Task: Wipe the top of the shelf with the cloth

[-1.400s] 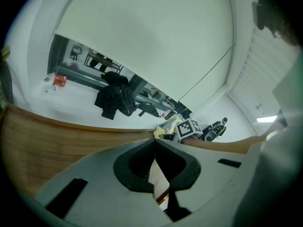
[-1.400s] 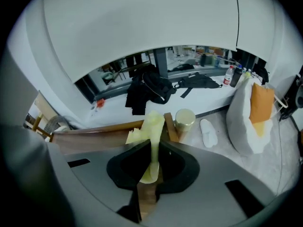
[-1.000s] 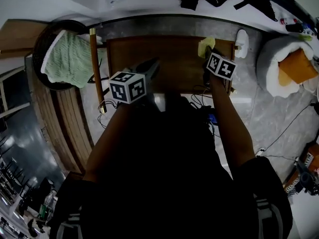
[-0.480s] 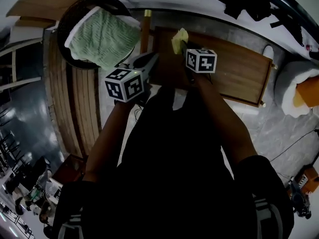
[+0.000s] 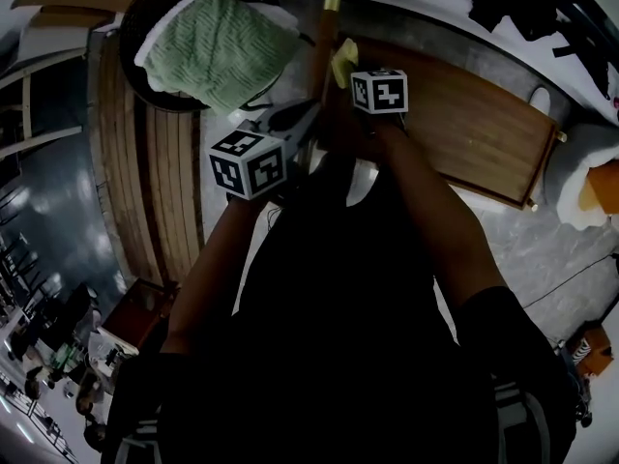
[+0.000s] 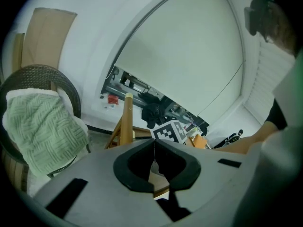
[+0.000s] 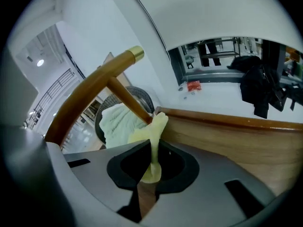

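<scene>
Head view looks down; gripper views share shelf point(image 5: 464, 114).

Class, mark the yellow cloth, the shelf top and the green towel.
yellow cloth point(image 7: 153, 148), right gripper view, its narrow middle strip.
shelf top point(image 5: 464, 124), head view, bare wood.
green towel point(image 5: 218, 46), head view, middle.

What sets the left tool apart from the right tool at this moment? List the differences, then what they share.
The left tool is shut with nothing in it, while the right tool is shut on the yellow cloth. The right tool is at the end of the wooden shelf top, with its cloth by the edge. The left tool is nearer the person in the head view. Both have their jaws together, and both carry a marker cube.
</scene>
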Demonstrator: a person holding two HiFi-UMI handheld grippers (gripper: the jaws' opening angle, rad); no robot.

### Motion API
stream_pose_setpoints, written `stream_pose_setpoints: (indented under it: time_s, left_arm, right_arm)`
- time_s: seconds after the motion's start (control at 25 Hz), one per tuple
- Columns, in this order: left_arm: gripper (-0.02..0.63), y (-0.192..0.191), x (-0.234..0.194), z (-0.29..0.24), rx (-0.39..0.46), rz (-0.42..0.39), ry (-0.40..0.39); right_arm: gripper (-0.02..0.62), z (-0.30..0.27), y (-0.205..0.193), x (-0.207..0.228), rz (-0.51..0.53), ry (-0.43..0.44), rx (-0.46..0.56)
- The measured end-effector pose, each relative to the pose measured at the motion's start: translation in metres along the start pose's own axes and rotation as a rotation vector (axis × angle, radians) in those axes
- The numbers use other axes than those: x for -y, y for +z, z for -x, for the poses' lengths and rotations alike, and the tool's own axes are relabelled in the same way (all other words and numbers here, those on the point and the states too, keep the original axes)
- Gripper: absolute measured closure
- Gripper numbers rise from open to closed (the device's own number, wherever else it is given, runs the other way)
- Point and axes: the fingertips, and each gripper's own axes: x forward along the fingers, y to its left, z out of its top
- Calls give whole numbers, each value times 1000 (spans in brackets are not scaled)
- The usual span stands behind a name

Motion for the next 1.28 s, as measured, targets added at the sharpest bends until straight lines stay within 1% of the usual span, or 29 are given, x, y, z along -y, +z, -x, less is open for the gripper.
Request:
stream_pose_setpoints:
  time_s: [0.08, 0.16, 0.28, 0.44, 0.56, 1.04, 1.28]
  left_arm:
    - [594, -3, 1, 0, -5, 0, -8]
    - [594, -4, 4, -2, -9, -3, -15]
    - [594, -2, 13, -8, -7, -6, -24]
    - [594, -7, 27, -26, -26, 10, -44]
    - [594, -12, 42, -41, -37, 11, -52]
    - [594, -39, 112, -106, -92, 1, -107]
    - [594, -52, 145, -136, -120, -2, -142]
  right_arm:
    - [550, -3, -6, 3, 30, -13, -10]
    - [549, -6, -10, 4, 61, -7, -12]
    - [549, -1, -12, 12, 79, -14, -18]
    - [549, 14, -18, 33, 59, -42, -23]
    - [549, 29, -22, 52, 62, -54, -25]
    - [549, 99, -51, 144, 20, -107, -17]
    - [549, 137, -67, 192, -11, -152, -1]
